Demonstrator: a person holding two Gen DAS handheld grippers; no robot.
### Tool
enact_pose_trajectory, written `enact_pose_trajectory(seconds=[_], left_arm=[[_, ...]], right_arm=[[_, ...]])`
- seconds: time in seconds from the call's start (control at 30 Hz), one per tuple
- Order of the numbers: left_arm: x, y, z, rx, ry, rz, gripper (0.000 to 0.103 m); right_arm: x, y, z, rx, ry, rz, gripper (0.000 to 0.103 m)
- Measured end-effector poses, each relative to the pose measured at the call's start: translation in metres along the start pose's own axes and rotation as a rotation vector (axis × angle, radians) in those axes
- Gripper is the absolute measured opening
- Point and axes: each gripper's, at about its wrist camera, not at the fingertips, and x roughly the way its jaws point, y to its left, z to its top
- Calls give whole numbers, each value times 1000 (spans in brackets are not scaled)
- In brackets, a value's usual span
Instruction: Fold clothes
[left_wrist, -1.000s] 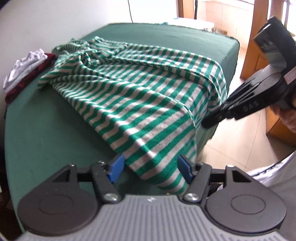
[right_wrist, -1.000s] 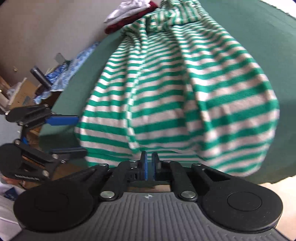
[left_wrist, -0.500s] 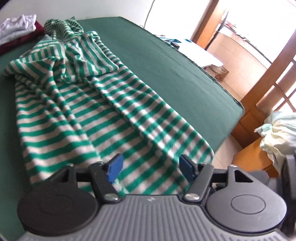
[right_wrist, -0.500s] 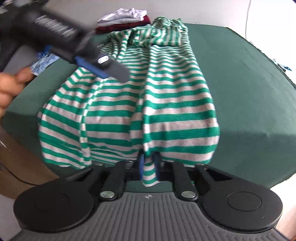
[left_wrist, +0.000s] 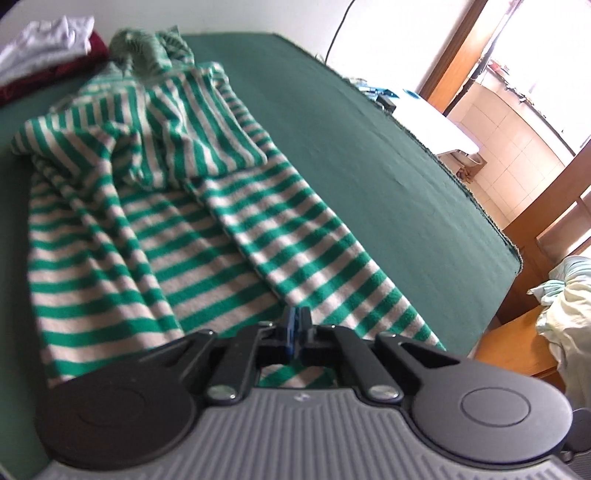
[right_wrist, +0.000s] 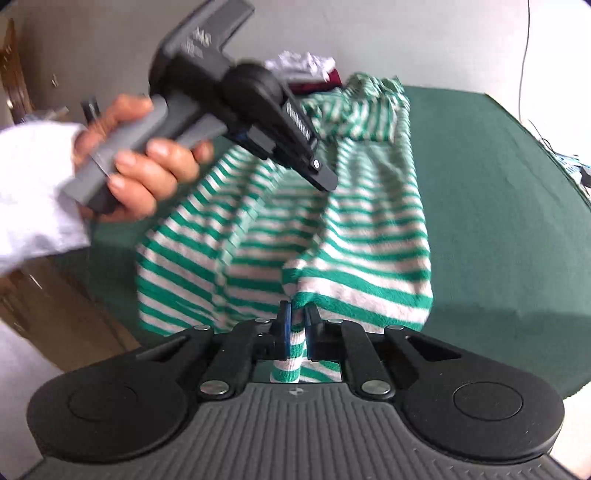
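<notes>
A: What do the right gripper (right_wrist: 295, 325)'s fingers hold?

B: They are narrowed onto a bunched fold of the striped garment (right_wrist: 332, 236)'s near hem; the cloth stands pinched between the blue pads and hangs below them.

A: And the left gripper (left_wrist: 294, 325)?

B: Its fingers are pressed together, blue pads meeting, over the near edge of the same garment. I cannot tell whether any cloth is caught between them. In the right wrist view a hand (right_wrist: 140, 166) in a white sleeve (right_wrist: 37, 192) grips its grey handle above the garment.

A: The cloth itself?

B: Soft, fleecy knit, green and off-white stripes, rumpled, lying lengthwise from near to far on the dark green surface (left_wrist: 369, 147), its near end over the edge. White lettering on the left gripper is too blurred to read.

A: Farther off?

B: Folded white and maroon clothes (left_wrist: 48, 59) at the far left.
</notes>
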Motion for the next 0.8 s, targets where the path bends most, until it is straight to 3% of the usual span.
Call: enact_pose_trajectory(seconds=[0.07,0.2,0.33,0.37,0.47,0.5,0.53,0.57,0.67,0.8], left_arm=[[-9,3,1,19,-6,-18,0],[2,8,4,45,51,-36,6],[26,10,7,41,77,-75,67],[28,9,11,42,66,-71,72],[39,5,20,52,49,-49,60],[43,3,23,59,51,-40,30],[44,2,26,67,46,-22,7],[42,4,28,61,40,-26,0],[27,15,29,35,10,-61,0],[-1,23,22,51,-36,-45,0]], right_arm=[[-6,4,1,-6,-20,28,8],[2,12,-1,-17,11,-26,8],[6,16,-5,-27,61,-85,8],[5,15,-5,-22,64,-95,8],[3,16,-6,-13,70,-129,8],[3,16,-6,-6,69,-139,8],[3,17,-7,2,68,-146,8],[2,18,-6,10,67,-154,8],[2,18,-5,29,61,-166,8],[-9,17,1,62,30,-112,7]])
